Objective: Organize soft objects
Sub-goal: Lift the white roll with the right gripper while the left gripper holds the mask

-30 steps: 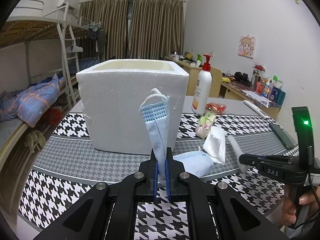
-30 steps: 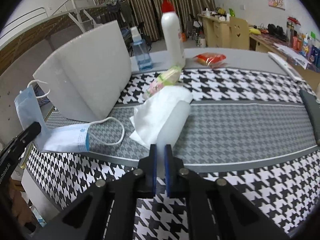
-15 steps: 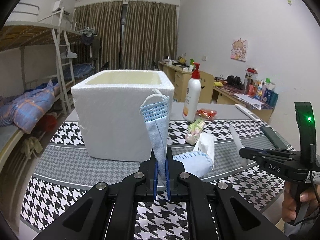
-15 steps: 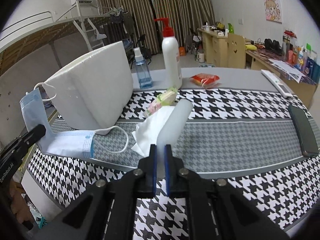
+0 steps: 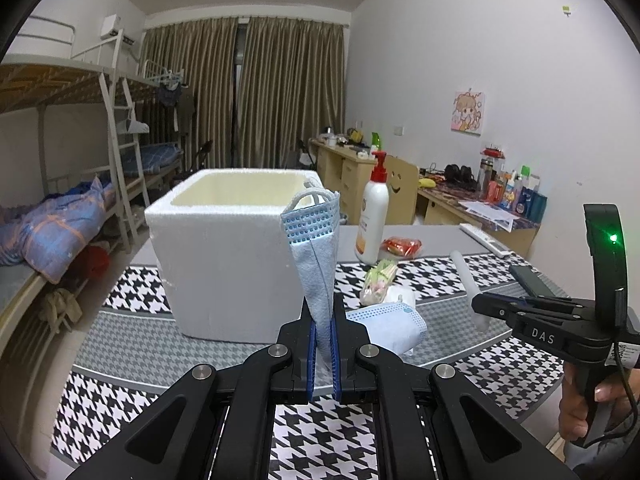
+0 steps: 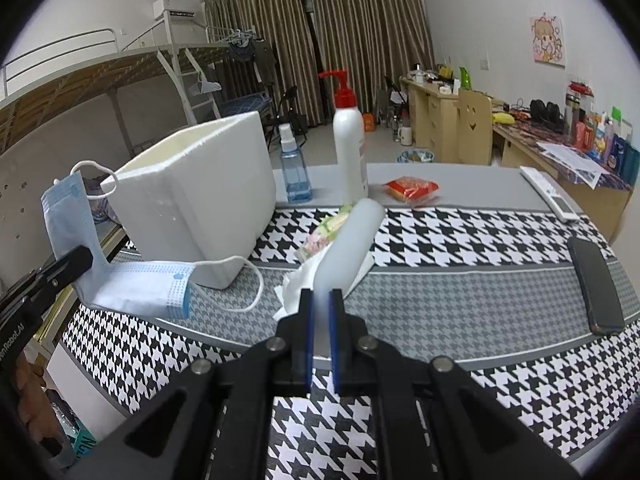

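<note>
A folded blue face mask (image 5: 316, 256) stands upright between the pads of my left gripper (image 5: 323, 344), which is shut on it in front of the white foam box (image 5: 224, 260). The same mask (image 6: 68, 216) and left gripper (image 6: 76, 260) appear at the left edge of the right wrist view. My right gripper (image 6: 320, 312) is shut on a soft white roll (image 6: 348, 248) that points up and away, above the table. A second blue mask (image 6: 144, 288) lies flat by the box's near corner. A crumpled white tissue (image 6: 296, 288) lies beside it.
A lotion pump bottle (image 6: 350, 148), a blue spray bottle (image 6: 294, 172), a red packet (image 6: 412, 190) and a green-pink packet (image 5: 378, 278) stand behind the tissue. A black phone (image 6: 596, 284) and a remote (image 6: 548, 192) lie at the right. A bunk bed stands left of the table.
Both grippers have risen with their loads, so the table and foam box sit lower in both views. The box's open top now shows. Both grips are unchanged.
</note>
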Tool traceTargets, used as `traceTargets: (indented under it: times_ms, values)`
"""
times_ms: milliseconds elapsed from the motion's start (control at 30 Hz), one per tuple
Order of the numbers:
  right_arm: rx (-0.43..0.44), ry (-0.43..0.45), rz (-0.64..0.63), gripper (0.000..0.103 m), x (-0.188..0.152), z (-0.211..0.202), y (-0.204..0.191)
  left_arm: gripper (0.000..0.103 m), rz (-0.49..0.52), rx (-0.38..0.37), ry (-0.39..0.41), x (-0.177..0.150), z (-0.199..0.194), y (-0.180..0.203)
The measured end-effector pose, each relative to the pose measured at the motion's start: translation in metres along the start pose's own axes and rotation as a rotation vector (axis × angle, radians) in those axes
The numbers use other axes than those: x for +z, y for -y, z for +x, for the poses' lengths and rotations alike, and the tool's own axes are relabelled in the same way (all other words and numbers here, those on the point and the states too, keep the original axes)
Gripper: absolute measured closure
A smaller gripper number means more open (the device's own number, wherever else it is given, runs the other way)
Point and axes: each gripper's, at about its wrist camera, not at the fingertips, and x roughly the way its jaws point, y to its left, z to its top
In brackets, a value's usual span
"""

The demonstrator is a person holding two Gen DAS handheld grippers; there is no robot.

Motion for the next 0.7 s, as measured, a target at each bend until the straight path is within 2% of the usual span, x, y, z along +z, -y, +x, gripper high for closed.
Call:
traceTargets:
  times_ms: [700]
  values:
    - [0.026,0.092,-0.057,0.094,0.027,-0.020,-0.013,0.097,0.023,0.016,0.083,0.030,-0.014,-0.001]
